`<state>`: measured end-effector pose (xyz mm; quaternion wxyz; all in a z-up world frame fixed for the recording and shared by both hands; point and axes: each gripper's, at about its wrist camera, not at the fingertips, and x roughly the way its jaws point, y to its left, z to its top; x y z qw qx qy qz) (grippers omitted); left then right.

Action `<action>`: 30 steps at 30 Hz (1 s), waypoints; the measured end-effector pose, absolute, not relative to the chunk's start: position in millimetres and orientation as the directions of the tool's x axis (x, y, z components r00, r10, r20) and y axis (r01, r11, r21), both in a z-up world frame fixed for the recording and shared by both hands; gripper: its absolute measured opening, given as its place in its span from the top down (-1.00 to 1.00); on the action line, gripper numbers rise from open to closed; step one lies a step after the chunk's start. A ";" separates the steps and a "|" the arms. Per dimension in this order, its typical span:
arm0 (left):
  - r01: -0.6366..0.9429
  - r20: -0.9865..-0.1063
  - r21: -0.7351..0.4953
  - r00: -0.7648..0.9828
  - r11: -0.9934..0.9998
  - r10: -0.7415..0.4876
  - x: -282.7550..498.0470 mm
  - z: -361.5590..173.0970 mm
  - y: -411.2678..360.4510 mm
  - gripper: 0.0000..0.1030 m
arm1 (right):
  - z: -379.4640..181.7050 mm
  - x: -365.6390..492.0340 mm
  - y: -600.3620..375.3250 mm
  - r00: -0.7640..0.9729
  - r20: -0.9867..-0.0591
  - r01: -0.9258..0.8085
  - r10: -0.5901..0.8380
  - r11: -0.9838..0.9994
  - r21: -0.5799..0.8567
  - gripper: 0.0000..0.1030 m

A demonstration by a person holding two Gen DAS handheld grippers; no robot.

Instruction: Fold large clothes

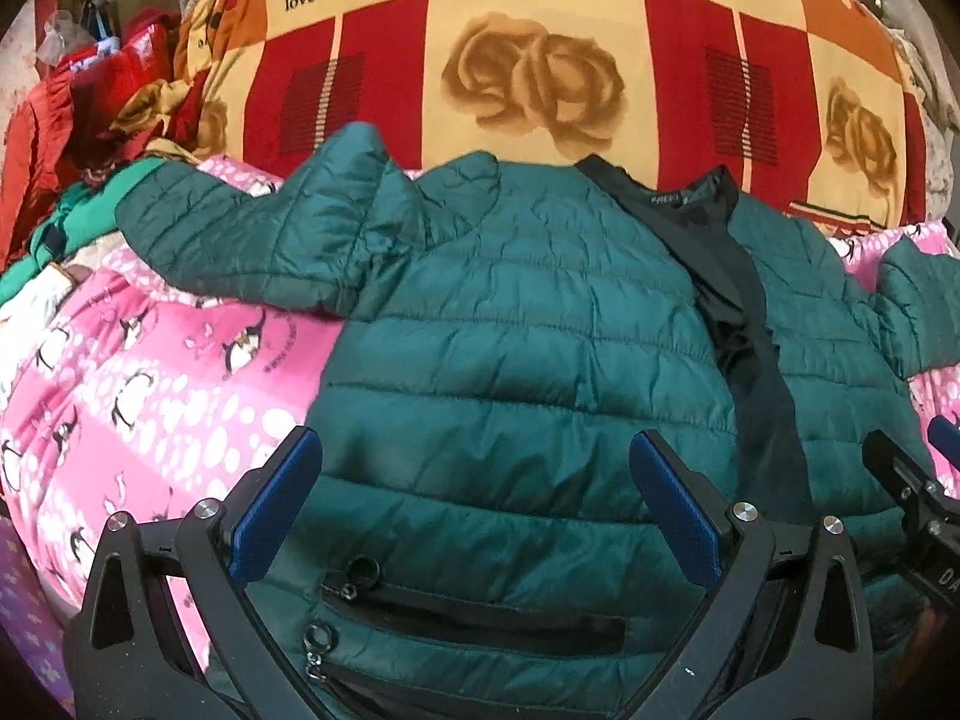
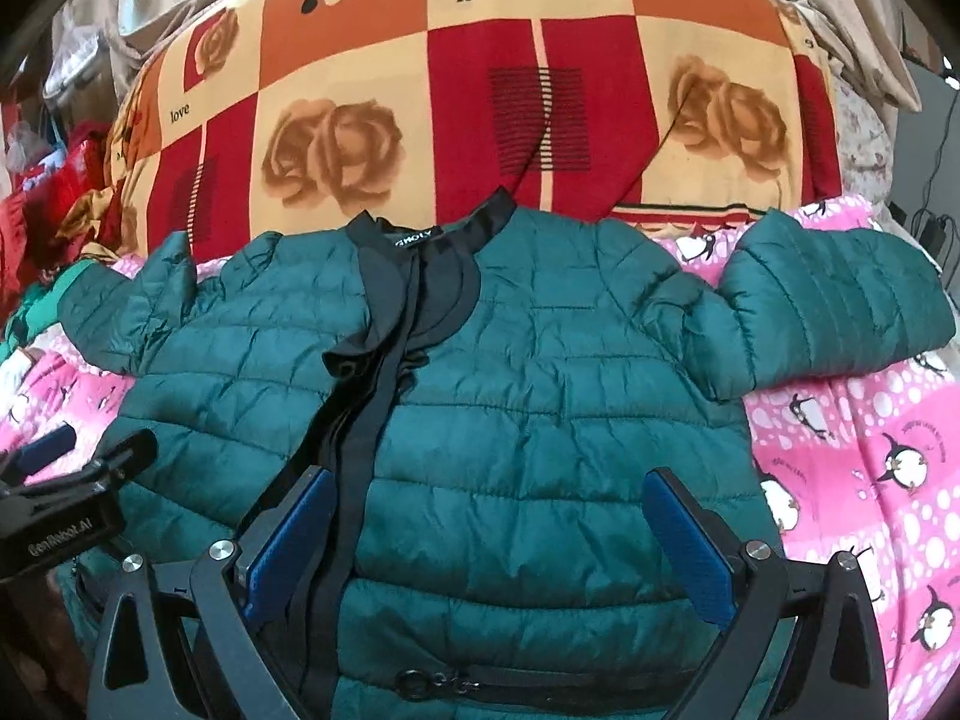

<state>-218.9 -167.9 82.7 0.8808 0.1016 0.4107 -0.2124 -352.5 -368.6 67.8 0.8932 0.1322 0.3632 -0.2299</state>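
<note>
A dark green quilted puffer jacket point(image 1: 510, 324) lies front up on a pink penguin blanket point(image 1: 150, 396), with its black placket and collar point(image 1: 720, 276) running down the middle. Both sleeves spread outwards, the left one point(image 1: 240, 228) and the right one point(image 2: 840, 306). My left gripper point(image 1: 474, 480) hovers open over the jacket's lower left panel, just above a zipped pocket point(image 1: 474, 612). Over the jacket point(image 2: 540, 390), on its lower right panel, my right gripper point(image 2: 489, 516) stands open, its left finger point(image 2: 294, 534) beside the placket point(image 2: 372, 420). Neither holds anything.
A red, orange and cream rose quilt point(image 1: 540, 60) is piled behind the jacket. Red and green clothes point(image 1: 72, 138) are heaped at the far left. The pink blanket point(image 2: 870, 480) extends to the right. Cables point(image 2: 930, 210) hang at the right edge.
</note>
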 end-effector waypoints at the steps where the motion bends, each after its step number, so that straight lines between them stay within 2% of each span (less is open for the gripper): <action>1: 0.459 -0.768 0.004 0.570 0.889 -0.291 -220.2 81.4 -167.8 -0.99 | 68.0 -353.4 -368.5 0.630 -0.709 0.508 -0.315 0.858 0.070 -0.96; 18: 0.426 -0.782 -0.019 0.558 0.905 -0.279 -227.3 83.0 -150.9 -0.99 | 67.7 -364.4 -362.5 0.621 -0.722 0.514 -0.307 0.854 0.079 -0.96; 30: 0.422 -0.767 0.012 0.585 0.906 -0.262 -241.8 89.6 -151.7 -0.99 | 70.8 -375.8 -361.6 0.631 -0.705 0.514 -0.324 0.855 0.067 -0.96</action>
